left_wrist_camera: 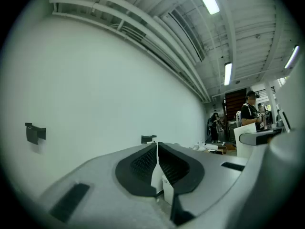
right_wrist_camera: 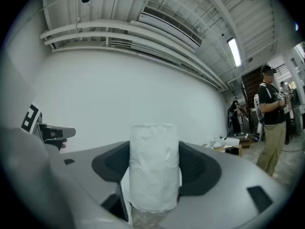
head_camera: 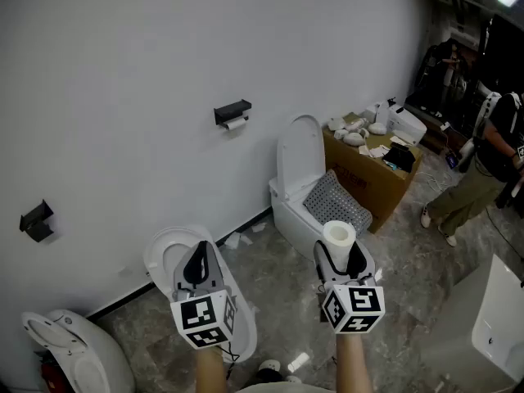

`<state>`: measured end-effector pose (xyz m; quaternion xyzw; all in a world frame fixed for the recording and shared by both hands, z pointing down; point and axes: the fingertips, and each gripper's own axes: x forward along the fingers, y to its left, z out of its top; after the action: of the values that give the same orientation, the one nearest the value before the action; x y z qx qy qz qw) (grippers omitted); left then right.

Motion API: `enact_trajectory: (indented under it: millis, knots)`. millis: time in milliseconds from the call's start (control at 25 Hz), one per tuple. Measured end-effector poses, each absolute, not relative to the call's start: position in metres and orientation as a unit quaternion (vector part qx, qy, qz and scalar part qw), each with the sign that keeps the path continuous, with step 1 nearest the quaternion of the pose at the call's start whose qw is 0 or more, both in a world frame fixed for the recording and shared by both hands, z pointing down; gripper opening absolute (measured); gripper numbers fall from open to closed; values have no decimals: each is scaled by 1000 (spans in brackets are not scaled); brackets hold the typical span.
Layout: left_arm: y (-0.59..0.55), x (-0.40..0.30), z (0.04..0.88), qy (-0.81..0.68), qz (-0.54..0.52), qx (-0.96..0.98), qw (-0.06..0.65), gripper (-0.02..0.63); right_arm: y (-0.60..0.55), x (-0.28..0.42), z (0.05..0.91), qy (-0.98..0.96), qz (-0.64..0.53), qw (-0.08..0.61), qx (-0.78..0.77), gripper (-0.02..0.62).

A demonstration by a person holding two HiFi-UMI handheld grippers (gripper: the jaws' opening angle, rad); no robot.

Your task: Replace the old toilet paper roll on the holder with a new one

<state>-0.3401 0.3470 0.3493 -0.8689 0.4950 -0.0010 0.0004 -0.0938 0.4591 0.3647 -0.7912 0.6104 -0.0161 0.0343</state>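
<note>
A black wall holder (head_camera: 232,111) carries the old, nearly spent roll (head_camera: 236,124) on the white wall; it shows small in the left gripper view as the holder (left_wrist_camera: 148,139). My right gripper (head_camera: 339,256) is shut on a new white toilet paper roll (head_camera: 339,237), held upright between the jaws, and the same roll (right_wrist_camera: 153,166) fills the centre of the right gripper view. My left gripper (head_camera: 197,266) is shut with nothing in it, its pads (left_wrist_camera: 145,165) meeting. Both grippers are held level, well short of the wall.
A second black holder (head_camera: 36,219) hangs lower left on the wall. White toilets (head_camera: 304,188) stand along the wall, one (head_camera: 173,256) under my left gripper. A cardboard box (head_camera: 372,170) with clutter sits right; a person (head_camera: 475,170) stands beyond.
</note>
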Motion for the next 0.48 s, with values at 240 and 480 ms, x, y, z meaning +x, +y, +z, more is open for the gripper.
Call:
enact_trajectory:
  millis: [240, 480]
  knots:
    - [341, -338, 349, 496, 0, -868, 3, 14, 453, -90, 365, 610, -15, 33, -792, 291]
    - [335, -335, 347, 497, 4, -868, 4, 14, 446, -88, 366, 609, -18, 34, -792, 291]
